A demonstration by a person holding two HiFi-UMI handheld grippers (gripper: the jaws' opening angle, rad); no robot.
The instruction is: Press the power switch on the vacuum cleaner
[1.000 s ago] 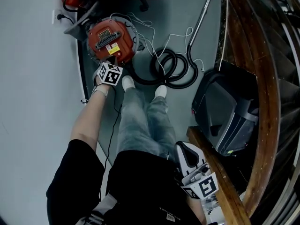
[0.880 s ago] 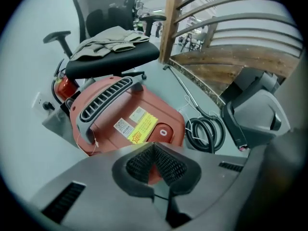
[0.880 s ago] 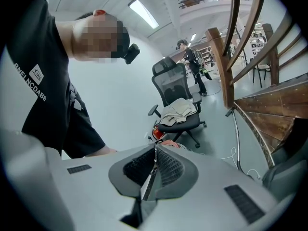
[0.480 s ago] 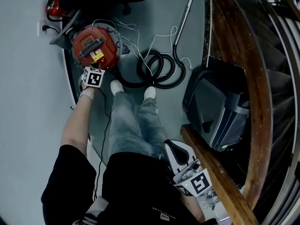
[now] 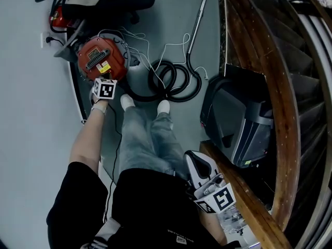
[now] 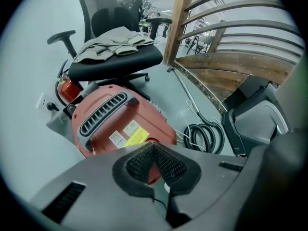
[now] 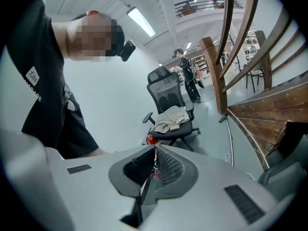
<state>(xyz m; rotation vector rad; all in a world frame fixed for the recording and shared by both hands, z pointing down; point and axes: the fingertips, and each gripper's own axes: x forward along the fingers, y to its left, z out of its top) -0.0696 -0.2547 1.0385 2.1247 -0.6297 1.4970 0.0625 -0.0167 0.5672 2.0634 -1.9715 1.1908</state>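
The red vacuum cleaner (image 5: 101, 60) stands on the grey floor at the upper left of the head view, with a black slotted handle on its top. Its power switch cannot be made out. My left gripper (image 5: 105, 84) hovers at the vacuum's near edge at arm's length. In the left gripper view its jaws (image 6: 153, 146) are shut and empty, just above the vacuum cleaner's (image 6: 120, 121) red lid by the yellow label. My right gripper (image 5: 207, 183) is held back at the person's hip, shut with nothing in it (image 7: 155, 148), and points across the room.
A coiled black hose (image 5: 174, 82) with a metal wand (image 5: 194, 25) lies right of the vacuum, among white cords. A black office chair (image 6: 115, 47) with clothing and a red extinguisher (image 5: 57, 17) stand behind. A dark machine (image 5: 236, 123) and wooden stair rail (image 5: 244, 201) are at right.
The head view has drifted, so the vacuum now sits further left and smaller. My left gripper stays at the vacuum's near edge. The right gripper stays by the hip.
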